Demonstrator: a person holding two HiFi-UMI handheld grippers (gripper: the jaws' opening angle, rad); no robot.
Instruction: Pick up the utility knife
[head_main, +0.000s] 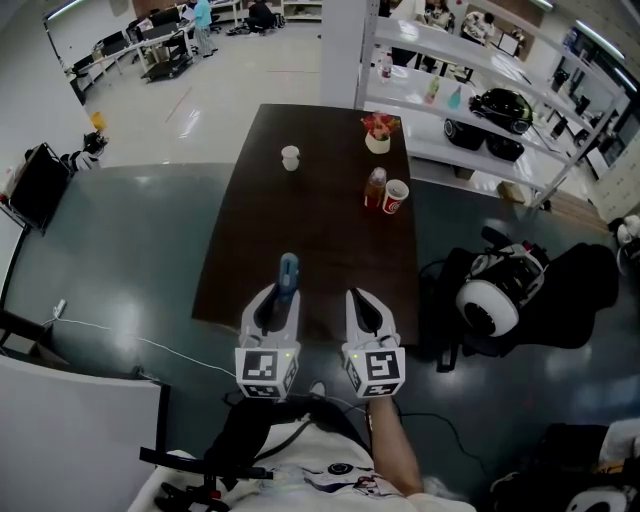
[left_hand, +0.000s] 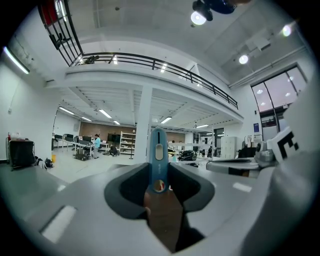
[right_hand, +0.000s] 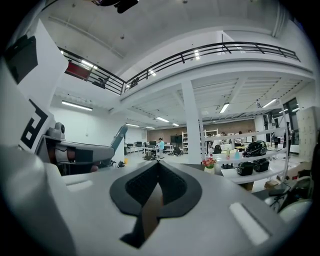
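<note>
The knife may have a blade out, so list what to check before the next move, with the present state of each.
1. utility knife between the left gripper jaws: ok, they are closed on it.
2. Knife in line with the jaws: ok, it sticks straight out ahead.
3. Blade retracted: cannot tell.
4. right gripper free: ok, jaws together, nothing between them.
5. bottle and red cup away from the knife: ok, they stand farther up the table.
</note>
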